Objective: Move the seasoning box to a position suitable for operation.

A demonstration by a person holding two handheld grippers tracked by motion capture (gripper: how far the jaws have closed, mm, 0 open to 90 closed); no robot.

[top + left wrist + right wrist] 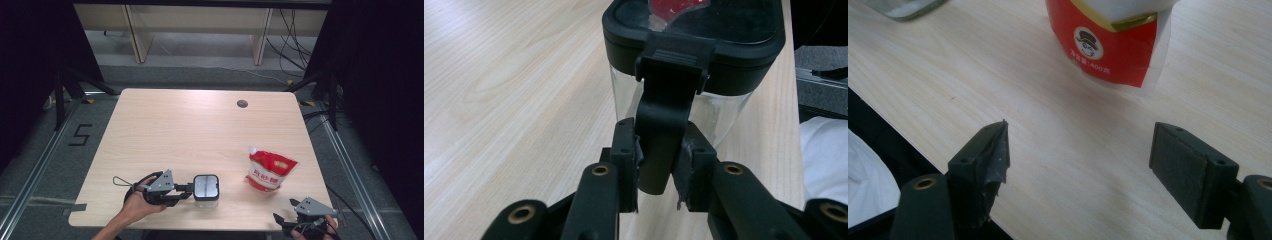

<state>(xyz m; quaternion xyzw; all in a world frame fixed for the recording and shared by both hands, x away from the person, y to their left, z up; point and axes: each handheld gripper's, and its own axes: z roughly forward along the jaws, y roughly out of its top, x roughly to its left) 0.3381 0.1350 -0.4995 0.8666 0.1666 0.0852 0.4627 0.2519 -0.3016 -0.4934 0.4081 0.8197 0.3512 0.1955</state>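
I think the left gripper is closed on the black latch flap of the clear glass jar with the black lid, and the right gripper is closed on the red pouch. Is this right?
Not quite. The right gripper stands open over bare wood, short of the red-and-white spouted pouch, as the right gripper view shows. The left gripper does clamp the black latch flap of the black-lidded clear glass jar.

A clear, glossy glass-like jar (724,112) carries a matt black plastic lid (694,37) with a smooth latch (664,120). It rests on a pale, matt wood-grain table (190,130). The red-and-white pouch (270,171) looks like shiny plastic film.
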